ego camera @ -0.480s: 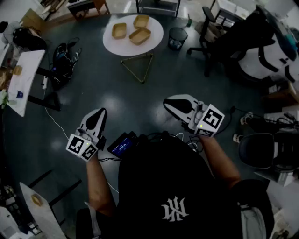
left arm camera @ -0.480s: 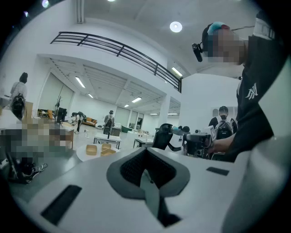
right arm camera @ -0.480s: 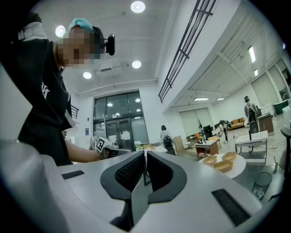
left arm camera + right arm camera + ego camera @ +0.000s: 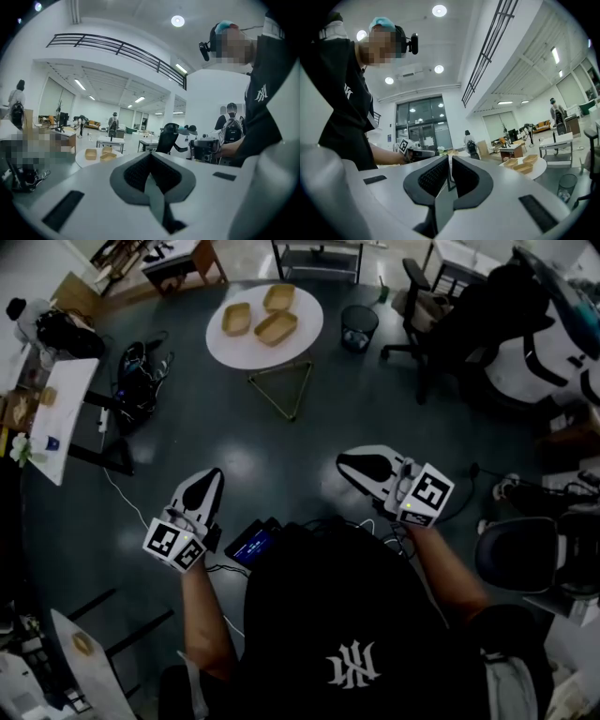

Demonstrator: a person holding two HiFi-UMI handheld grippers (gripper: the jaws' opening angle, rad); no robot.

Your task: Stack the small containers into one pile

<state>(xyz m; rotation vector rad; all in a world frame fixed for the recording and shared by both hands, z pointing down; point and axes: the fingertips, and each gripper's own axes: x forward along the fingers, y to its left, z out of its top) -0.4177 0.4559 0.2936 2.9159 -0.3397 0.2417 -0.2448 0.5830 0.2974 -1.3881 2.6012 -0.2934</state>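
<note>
Standing well back from the round tabletop point(image 4: 251, 352), the person holds one tool in each hand over the dark floor point(image 4: 309, 427), with nothing in either.

The left tool point(image 4: 208, 479) has its jaws fully together. In the left gripper view the two dark pads of this tool point(image 4: 151, 157) meet along one line and nothing lies between them. The right tool point(image 4: 349, 461) is shut as well. In the right gripper view only a hairline slit shows between the pads of this tool point(image 4: 450, 161), and that slit is empty. Both tools point toward the far side of the room, the left one straight ahead and the right one angled toward the left.

Three small containers point(image 4: 276, 328) sit on the tabletop at the far end of the scene, well apart from both tools. All are tan, shallow and open-topped. One point(image 4: 236, 319) lies at the left, one point(image 4: 278, 297) at the far right, and the third nearest the person. They rest side by side in a close cluster, none inside another.

A dark wastebasket point(image 4: 358, 326) stands on the floor just right of the tabletop. Near the person's waist, between the two arms, a small device with a lit blue screen point(image 4: 255, 542) shows.
</note>
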